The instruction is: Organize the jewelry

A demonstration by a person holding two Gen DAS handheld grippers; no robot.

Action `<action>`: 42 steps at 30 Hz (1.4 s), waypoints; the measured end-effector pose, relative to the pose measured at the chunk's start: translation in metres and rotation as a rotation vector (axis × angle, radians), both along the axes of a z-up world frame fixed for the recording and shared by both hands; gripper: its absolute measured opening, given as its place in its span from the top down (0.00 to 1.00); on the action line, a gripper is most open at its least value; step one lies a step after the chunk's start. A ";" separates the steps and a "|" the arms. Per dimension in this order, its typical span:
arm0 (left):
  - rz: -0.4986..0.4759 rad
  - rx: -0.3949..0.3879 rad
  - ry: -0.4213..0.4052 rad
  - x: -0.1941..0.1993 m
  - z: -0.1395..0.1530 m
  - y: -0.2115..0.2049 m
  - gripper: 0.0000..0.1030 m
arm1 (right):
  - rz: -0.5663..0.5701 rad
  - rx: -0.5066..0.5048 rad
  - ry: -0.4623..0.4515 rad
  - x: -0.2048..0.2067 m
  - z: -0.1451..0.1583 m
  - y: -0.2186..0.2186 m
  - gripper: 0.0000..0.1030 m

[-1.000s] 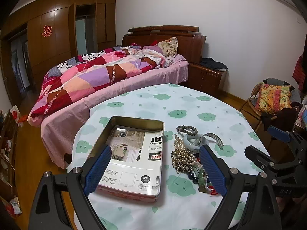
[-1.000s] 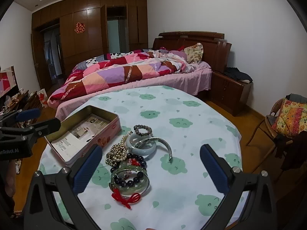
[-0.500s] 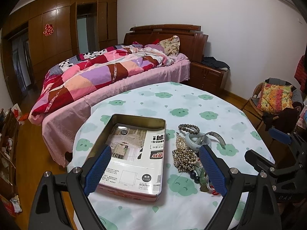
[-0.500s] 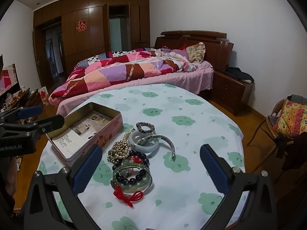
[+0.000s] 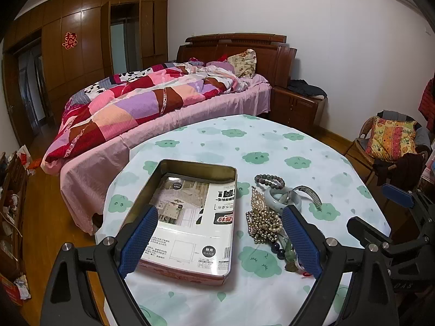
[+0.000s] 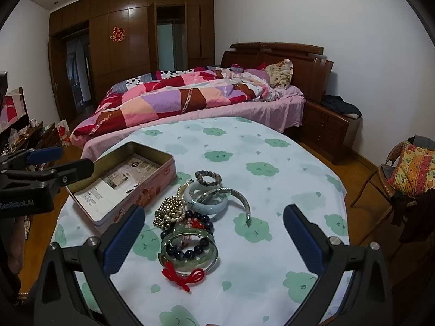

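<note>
Both tongs, left tongs [image 5: 217,233] and right tongs [image 6: 212,233], have eased back slightly, released and empty. Tangled bead, pearl and jade bracelets [image 6: 190,217] lie at twelve o'clock on the cloud-print worktop [image 6: 272,157]; beyond, at ten o'clock, sits the open rectangular metal tin [image 6: 152,160]. Lifting one bracelet could drag its neighbours off.

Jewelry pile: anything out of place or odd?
Yes. The bracelets and pearl strand lie heaped and overlapping on the tablecloth beside the open tin, none inside it. The tin holds only a printed sheet. Nothing looks damaged.
</note>
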State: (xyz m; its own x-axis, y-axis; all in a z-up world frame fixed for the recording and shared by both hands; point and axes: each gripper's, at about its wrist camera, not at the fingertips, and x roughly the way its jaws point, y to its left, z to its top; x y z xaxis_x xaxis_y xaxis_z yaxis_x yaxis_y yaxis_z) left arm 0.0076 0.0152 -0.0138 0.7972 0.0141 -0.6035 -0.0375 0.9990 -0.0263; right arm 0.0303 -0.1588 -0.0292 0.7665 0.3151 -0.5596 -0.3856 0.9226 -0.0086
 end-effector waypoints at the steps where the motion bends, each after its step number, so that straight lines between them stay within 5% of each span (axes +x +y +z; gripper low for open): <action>1: 0.001 -0.001 0.001 0.000 0.000 0.000 0.10 | 0.002 -0.001 0.001 0.000 0.000 0.000 0.00; 42: 0.012 -0.004 0.020 0.003 -0.008 0.004 0.10 | 0.002 -0.006 0.005 0.001 -0.002 0.002 0.00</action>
